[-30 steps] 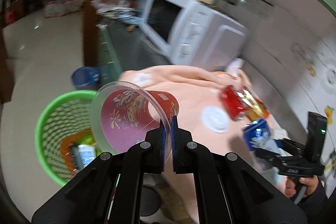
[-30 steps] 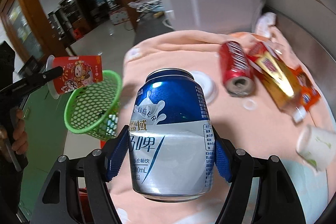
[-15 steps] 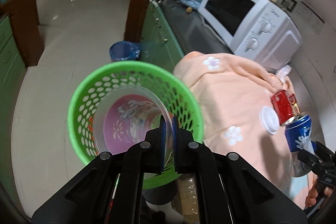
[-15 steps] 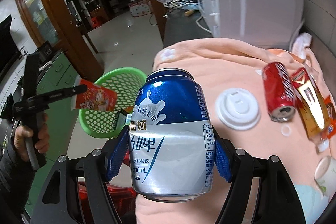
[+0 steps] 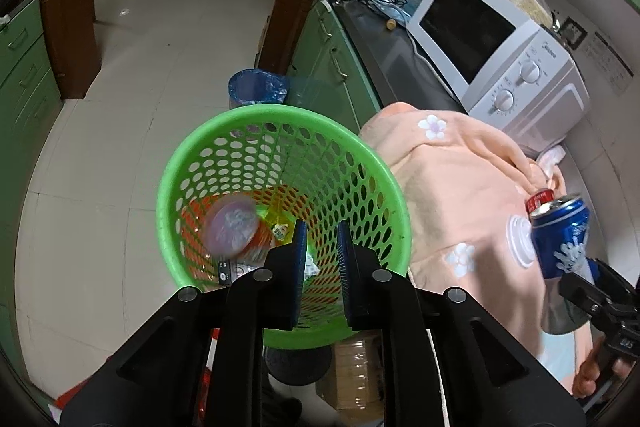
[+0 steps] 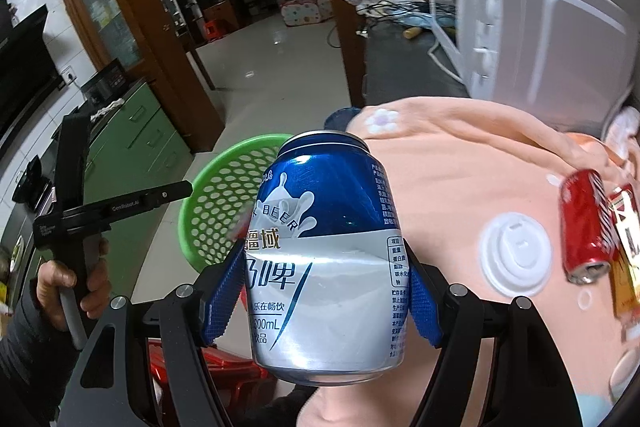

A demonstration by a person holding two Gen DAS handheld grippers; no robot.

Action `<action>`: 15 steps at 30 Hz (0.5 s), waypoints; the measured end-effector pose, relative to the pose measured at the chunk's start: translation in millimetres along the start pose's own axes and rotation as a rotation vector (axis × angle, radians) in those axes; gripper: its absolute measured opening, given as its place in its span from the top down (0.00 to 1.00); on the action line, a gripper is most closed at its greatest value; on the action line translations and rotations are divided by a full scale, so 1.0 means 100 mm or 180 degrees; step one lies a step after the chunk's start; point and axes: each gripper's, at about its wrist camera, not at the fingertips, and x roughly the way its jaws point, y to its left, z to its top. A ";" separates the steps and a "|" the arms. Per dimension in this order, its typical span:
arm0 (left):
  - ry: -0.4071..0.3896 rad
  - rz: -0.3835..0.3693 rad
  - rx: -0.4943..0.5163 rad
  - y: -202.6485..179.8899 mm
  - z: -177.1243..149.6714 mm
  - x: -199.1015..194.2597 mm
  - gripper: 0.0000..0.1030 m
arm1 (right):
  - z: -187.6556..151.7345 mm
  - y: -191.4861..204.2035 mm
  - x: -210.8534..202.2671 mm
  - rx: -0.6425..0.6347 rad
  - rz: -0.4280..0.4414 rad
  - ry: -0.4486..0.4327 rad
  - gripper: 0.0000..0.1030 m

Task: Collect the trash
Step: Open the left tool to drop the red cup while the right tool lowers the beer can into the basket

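Hovering above the round green perforated plastic basket point(image 5: 280, 155), the left gripper point(image 5: 322, 247) points down into it with its blue-padded jaws opening and nothing between them. Inside the basket, to the left of those pads, a blurred clear-rimmed paper cup with a pinkish inside point(image 5: 232, 227) is free of the gripper, above the wrappers on the basket's bottom. Behind the basket a blue-lined bin point(image 5: 258, 89) stands on the pale tiled floor. To the right lies the peach flower-print cloth point(image 5: 460, 187) spread over the counter, with a white microwave oven point(image 5: 500, 63) beyond it. On the cloth sit a white round plastic lid point(image 6: 516, 259) and, further right, a red drink can lying on its side point(image 6: 586, 227), with an orange carton touching it at the edge. The right gripper point(image 6: 326, 291) clamps its blue pads on both sides of a dented blue-and-silver beer can point(image 6: 326, 255), held upright above the cloth's edge.
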 end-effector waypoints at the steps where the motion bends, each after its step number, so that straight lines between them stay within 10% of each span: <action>1: -0.0008 0.0002 -0.0013 0.02 0.00 -0.02 0.85 | 0.03 0.03 0.05 -0.0023 0.0015 0.0013 0.32; 15: -0.0166 0.0083 -0.0212 0.26 -0.02 -0.33 0.85 | 0.27 0.30 0.62 -0.0015 0.0151 0.0170 0.32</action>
